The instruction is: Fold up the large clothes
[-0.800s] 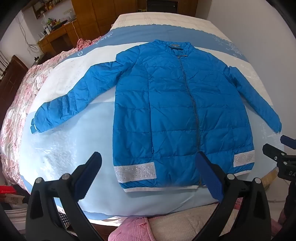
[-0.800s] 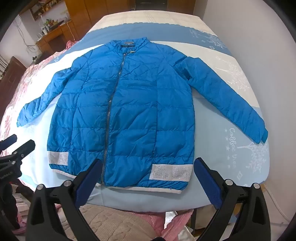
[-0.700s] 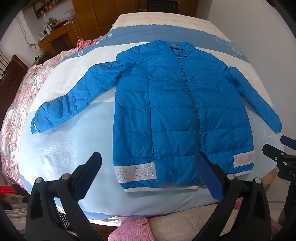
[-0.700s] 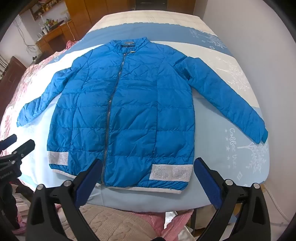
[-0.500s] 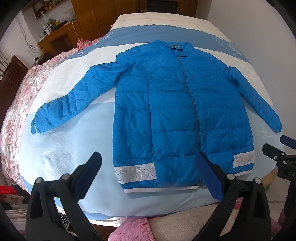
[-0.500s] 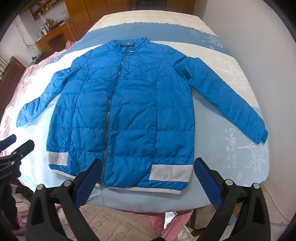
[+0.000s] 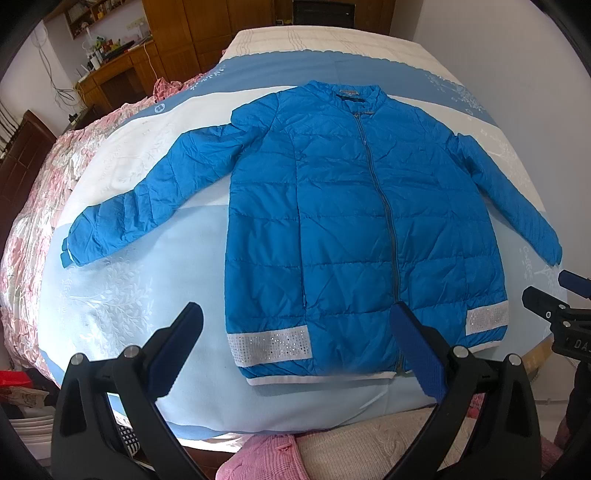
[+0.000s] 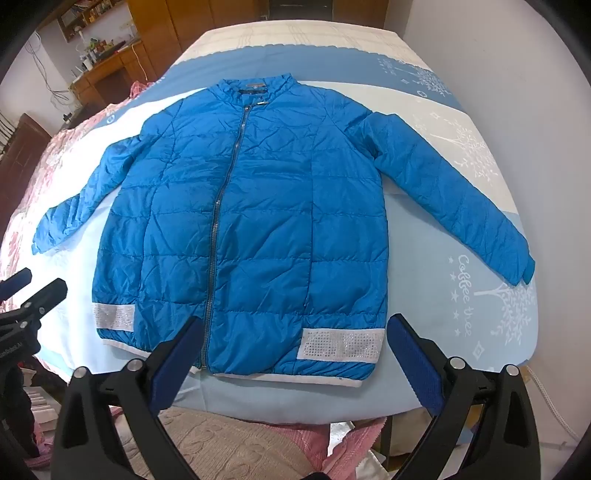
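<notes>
A blue quilted jacket (image 7: 351, 221) lies flat and zipped on the bed, collar far, hem near, both sleeves spread out; it also shows in the right wrist view (image 8: 251, 229). Its hem has silver sequin bands (image 7: 269, 343). My left gripper (image 7: 295, 339) is open and empty, held above the hem's left half. My right gripper (image 8: 291, 343) is open and empty, held above the hem's right half. The right gripper also shows at the right edge of the left wrist view (image 7: 554, 306), and the left gripper at the left edge of the right wrist view (image 8: 33, 295).
The bed (image 7: 140, 295) has a blue and white sheet and a pink floral quilt (image 7: 33, 192) along its left side. A white wall (image 8: 517, 92) runs along the right. Wooden cabinets (image 7: 177, 33) stand at the back. Pink and beige cloth (image 8: 229, 443) lies below the bed's near edge.
</notes>
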Action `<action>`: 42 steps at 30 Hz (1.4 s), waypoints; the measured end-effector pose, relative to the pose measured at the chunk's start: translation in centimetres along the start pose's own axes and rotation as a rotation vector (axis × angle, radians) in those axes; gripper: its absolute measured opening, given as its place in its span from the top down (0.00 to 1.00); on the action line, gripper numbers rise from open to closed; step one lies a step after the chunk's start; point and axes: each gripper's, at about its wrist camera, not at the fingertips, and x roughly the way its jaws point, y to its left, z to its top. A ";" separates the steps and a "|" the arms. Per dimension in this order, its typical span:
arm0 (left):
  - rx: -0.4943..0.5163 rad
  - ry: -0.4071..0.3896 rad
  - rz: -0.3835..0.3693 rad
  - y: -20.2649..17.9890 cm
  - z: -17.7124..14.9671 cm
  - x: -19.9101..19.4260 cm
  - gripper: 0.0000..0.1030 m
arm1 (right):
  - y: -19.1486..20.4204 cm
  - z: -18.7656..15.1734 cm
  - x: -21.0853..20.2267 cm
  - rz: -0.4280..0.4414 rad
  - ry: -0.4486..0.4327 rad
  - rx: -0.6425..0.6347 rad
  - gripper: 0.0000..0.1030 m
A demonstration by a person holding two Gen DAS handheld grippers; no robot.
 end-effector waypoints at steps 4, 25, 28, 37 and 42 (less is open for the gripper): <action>0.000 0.001 -0.001 0.0 0.2 0.0 0.03 | 0.0 0.0 0.1 0.000 0.001 0.000 0.04; -0.001 0.000 -0.002 -0.1 -0.3 0.0 0.03 | 0.0 0.2 0.2 -0.002 0.001 0.000 0.04; -0.001 0.000 -0.002 -0.1 -0.3 0.0 0.03 | 0.0 0.2 0.2 -0.002 0.003 0.000 0.04; 0.000 -0.001 -0.002 -0.2 -0.4 0.0 0.03 | 0.1 0.3 0.3 -0.003 0.002 -0.001 0.04; -0.001 -0.001 -0.002 -0.4 -0.6 0.0 0.03 | 0.1 0.3 0.3 -0.005 0.001 -0.001 0.04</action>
